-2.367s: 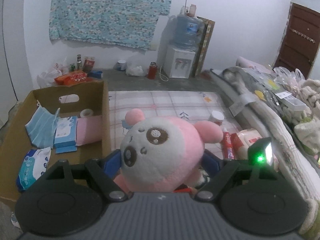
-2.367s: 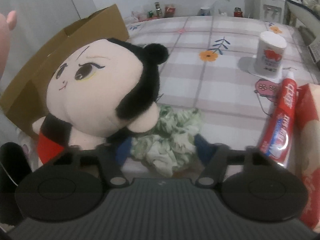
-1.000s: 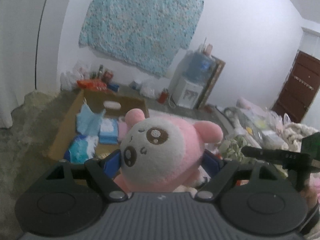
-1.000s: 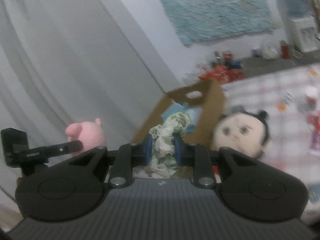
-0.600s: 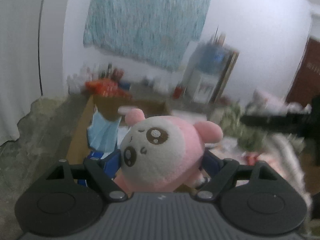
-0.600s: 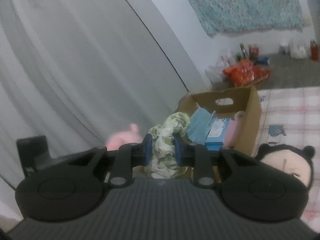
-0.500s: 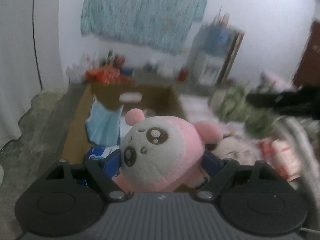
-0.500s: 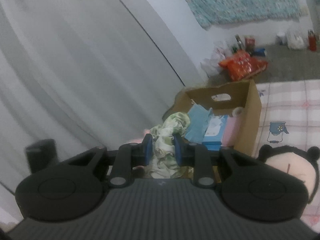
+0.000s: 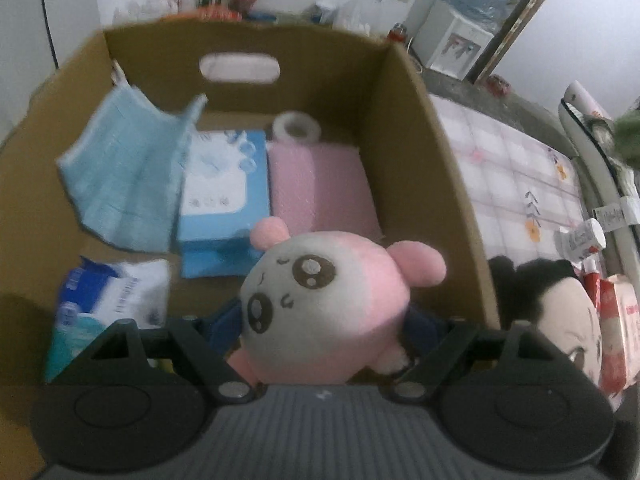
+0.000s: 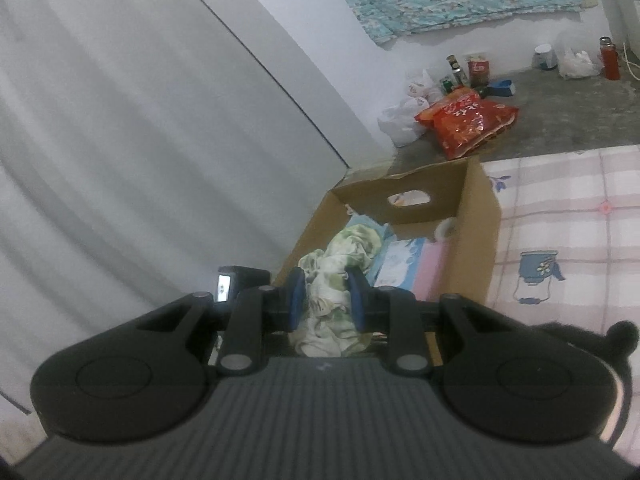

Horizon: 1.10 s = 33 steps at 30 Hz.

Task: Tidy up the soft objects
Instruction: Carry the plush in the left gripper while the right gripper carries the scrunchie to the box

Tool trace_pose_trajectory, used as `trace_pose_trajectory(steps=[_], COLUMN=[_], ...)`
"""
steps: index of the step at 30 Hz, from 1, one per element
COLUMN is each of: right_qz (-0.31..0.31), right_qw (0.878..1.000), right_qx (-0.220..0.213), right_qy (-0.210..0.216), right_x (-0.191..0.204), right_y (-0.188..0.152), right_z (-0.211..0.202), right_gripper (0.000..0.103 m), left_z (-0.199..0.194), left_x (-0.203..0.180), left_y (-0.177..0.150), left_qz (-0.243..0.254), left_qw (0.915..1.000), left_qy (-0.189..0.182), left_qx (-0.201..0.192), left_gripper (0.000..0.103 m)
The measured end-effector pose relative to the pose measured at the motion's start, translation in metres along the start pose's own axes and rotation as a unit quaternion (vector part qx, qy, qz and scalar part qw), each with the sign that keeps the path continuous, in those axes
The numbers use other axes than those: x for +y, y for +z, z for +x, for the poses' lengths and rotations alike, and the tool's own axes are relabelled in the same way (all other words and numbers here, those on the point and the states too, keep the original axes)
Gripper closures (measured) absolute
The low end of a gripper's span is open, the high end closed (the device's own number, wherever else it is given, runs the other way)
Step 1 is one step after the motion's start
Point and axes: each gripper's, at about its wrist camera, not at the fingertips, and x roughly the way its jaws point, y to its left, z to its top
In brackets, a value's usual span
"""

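My left gripper (image 9: 324,320) is shut on a pink and white plush toy (image 9: 324,300) and holds it over the near end of an open cardboard box (image 9: 416,160). My right gripper (image 10: 326,300) is shut on a crumpled green and white cloth (image 10: 336,276), held above and short of the same box (image 10: 476,216). A black-haired plush doll (image 9: 560,312) lies on the checked mat just right of the box; its hair also shows in the right wrist view (image 10: 592,336).
The box holds a blue cloth (image 9: 124,176), a blue tissue pack (image 9: 220,196), a pink pad (image 9: 320,188), a tape roll (image 9: 296,126) and a wipes pack (image 9: 108,296). A red snack bag (image 10: 468,120) and bottles lie by the wall. A curtain (image 10: 120,140) hangs left.
My left gripper has swung down and over the box with the pink plush. My right gripper, holding the cloth, has drifted slightly closer to the box.
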Motion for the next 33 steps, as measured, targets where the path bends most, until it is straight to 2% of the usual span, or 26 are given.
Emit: trace_pose_trajectory(steps=[5, 8, 13, 17, 21, 23, 26, 28, 31, 33], right_qz=[0.001, 0.001, -0.002, -0.008, -0.018, -0.022, -0.024, -0.022, -0.020, -0.020], right_qw=[1.000, 1.000, 1.000, 1.000, 1.000, 1.000, 1.000, 1.000, 1.000, 1.000], right_qx=[0.000, 0.004, 0.003, 0.000, -0.003, -0.005, -0.006, -0.005, 0.000, 0.003], right_qy=[-0.010, -0.013, -0.015, -0.018, -0.022, -0.022, -0.018, -0.016, -0.015, -0.020], right_x=[-0.017, -0.023, -0.023, -0.018, -0.010, -0.006, -0.001, 0.002, 0.005, 0.007], right_y=[0.000, -0.001, -0.001, 0.001, 0.004, 0.006, 0.009, 0.007, 0.004, 0.002], right_z=[0.004, 0.007, 0.006, 0.005, 0.006, 0.006, 0.009, 0.012, 0.015, 0.015], right_gripper=[0.079, 0.079, 0.078, 0.078, 0.078, 0.078, 0.078, 0.078, 0.078, 0.078], left_z=[0.031, 0.030, 0.023, 0.014, -0.005, -0.022, -0.040, -0.041, -0.026, -0.013], left_x=[0.001, 0.001, 0.002, 0.007, 0.010, 0.013, 0.015, 0.017, 0.020, 0.021], left_y=[0.004, 0.004, 0.004, 0.006, 0.007, 0.006, 0.005, 0.007, 0.012, 0.014], left_qz=[-0.025, -0.029, -0.039, -0.055, -0.057, -0.059, -0.047, -0.056, -0.083, -0.102], left_qw=[0.9992, 0.9994, 0.9988, 0.9979, 0.9978, 0.9968, 0.9961, 0.9957, 0.9931, 0.9901], left_qy=[-0.011, -0.011, -0.020, -0.034, -0.024, -0.018, -0.016, -0.027, -0.070, -0.092], left_qx=[0.029, 0.016, 0.019, 0.000, -0.025, -0.050, -0.073, -0.070, -0.046, -0.031], left_gripper=[0.014, 0.013, 0.012, 0.012, 0.016, 0.018, 0.029, 0.044, 0.053, 0.053])
